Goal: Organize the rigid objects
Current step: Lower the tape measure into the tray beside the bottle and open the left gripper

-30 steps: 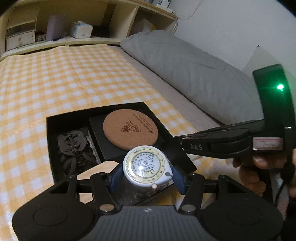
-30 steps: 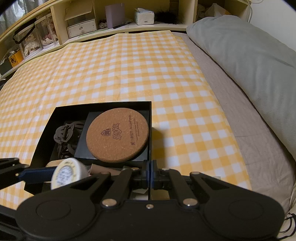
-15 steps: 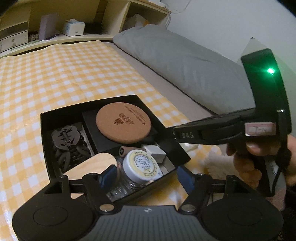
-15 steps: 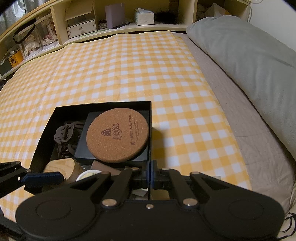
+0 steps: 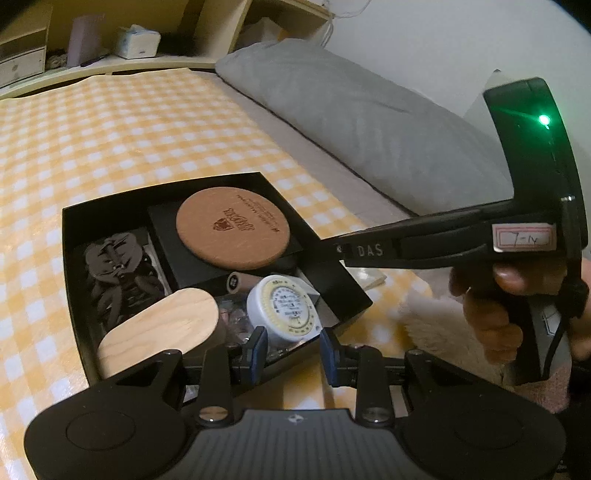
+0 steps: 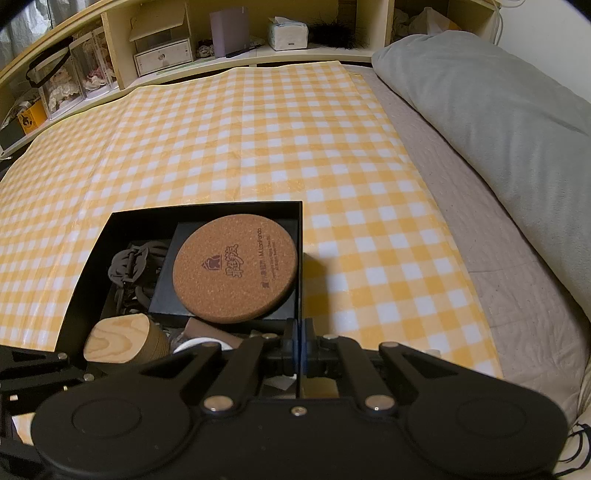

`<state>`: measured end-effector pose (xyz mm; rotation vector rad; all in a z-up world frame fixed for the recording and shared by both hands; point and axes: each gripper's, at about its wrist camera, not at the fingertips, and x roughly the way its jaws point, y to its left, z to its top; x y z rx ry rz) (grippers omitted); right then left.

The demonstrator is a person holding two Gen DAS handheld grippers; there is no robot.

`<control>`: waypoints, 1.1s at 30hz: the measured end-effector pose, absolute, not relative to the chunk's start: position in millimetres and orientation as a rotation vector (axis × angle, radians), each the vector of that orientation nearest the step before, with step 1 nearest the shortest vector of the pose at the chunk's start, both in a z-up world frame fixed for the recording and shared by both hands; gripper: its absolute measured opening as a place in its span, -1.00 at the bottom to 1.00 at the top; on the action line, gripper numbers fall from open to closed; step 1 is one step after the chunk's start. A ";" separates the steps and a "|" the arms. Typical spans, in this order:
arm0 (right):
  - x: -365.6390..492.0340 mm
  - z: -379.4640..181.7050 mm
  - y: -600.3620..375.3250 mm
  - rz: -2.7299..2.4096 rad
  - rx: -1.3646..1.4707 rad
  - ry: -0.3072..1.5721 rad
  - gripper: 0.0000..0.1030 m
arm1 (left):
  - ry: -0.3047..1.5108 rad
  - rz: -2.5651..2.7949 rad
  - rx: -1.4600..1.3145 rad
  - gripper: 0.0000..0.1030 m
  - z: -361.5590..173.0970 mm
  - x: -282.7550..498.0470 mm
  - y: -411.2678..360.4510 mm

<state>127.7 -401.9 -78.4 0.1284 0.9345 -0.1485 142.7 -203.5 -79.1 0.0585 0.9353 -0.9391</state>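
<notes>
Tape measure (image 5: 286,308) now released in box (image 5: 343,291), left gripper (image 5: 291,350) open.

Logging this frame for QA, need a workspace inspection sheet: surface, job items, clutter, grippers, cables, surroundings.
Surface: yellow checked cloth spread over a bed.
Job's things: black box on the cloth holds a cork coaster lying on a smaller black box, dark tangled pieces, a wooden-topped item, a small tube and a white round tape measure.
Clutter: white scrap on the cloth beside the box.
Grippers: left gripper open, fingers either side of the tape measure, not touching it; right gripper shut on the box's near-right wall.
Cables: white cable along the wall.
Surroundings: grey pillow, shelf with tissue box.
</notes>
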 end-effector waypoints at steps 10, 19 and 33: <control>127.3 -78.7 -401.8 -0.149 0.128 0.934 -0.95 | 0.872 -0.890 0.088 0.78 -59.5 134.5 -201.7; 127.3 -78.9 -402.0 -0.149 0.130 0.934 -0.95 | 0.843 -0.823 0.110 0.99 -51.2 132.8 -196.6; 125.8 -77.3 -401.5 -0.153 0.124 0.929 -0.94 | 0.795 -0.734 0.101 1.00 -39.8 133.8 -181.3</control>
